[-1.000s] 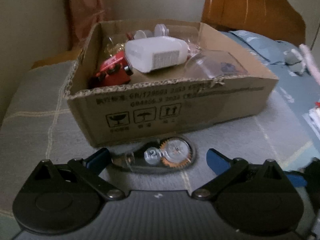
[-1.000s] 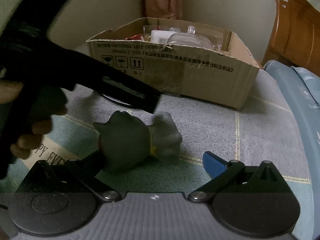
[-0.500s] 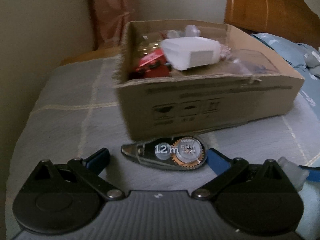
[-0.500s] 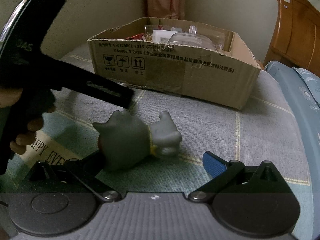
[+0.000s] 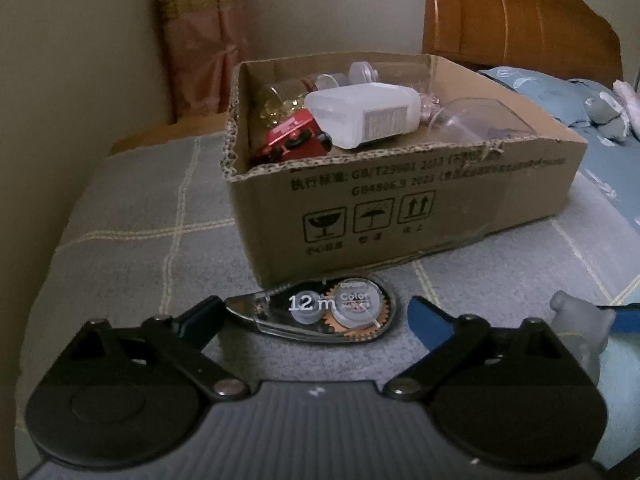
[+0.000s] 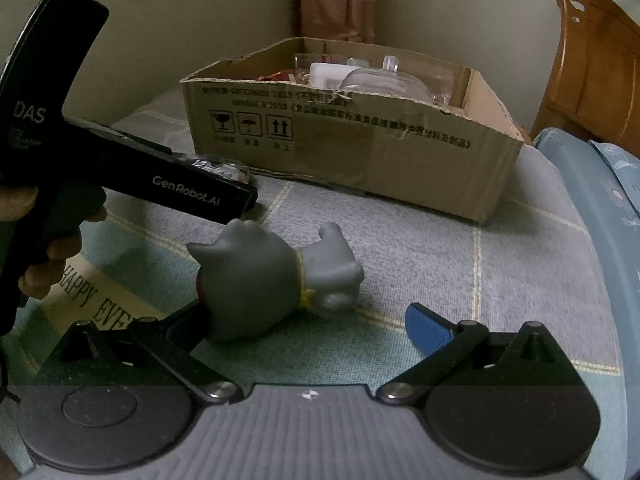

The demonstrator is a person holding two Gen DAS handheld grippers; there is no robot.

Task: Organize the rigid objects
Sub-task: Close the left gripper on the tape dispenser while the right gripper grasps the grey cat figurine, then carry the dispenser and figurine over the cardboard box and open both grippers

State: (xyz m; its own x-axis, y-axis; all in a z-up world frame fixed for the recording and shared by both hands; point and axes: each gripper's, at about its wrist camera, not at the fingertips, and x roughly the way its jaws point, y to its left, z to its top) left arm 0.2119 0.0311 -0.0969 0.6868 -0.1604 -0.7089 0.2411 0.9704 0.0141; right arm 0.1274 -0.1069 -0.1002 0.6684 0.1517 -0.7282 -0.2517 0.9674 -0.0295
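Note:
A clear correction-tape dispenser (image 5: pixel 320 312) marked "12 m" lies on the grey checked bedcover, in front of the cardboard box (image 5: pixel 400 208). My left gripper (image 5: pixel 316 316) is open, its blue fingers on either side of the dispenser, not closed on it. A grey cat figurine (image 6: pixel 276 280) lies on its side between the open fingers of my right gripper (image 6: pixel 308 320). The figurine's head hides the left finger. The box (image 6: pixel 360 148) holds a white plastic bottle (image 5: pixel 364 118), a red toy car (image 5: pixel 294 140) and clear containers.
The left gripper's black body (image 6: pixel 120 168) and the hand holding it fill the left of the right wrist view. A wooden headboard (image 5: pixel 516 24) and blue bedding (image 5: pixel 560 96) lie to the right. A curtain (image 5: pixel 200 32) hangs behind the box.
My left gripper has shifted left then settled, so the dispenser now lies centred between its fingers. My right gripper stays around the cat figurine, which has barely moved.

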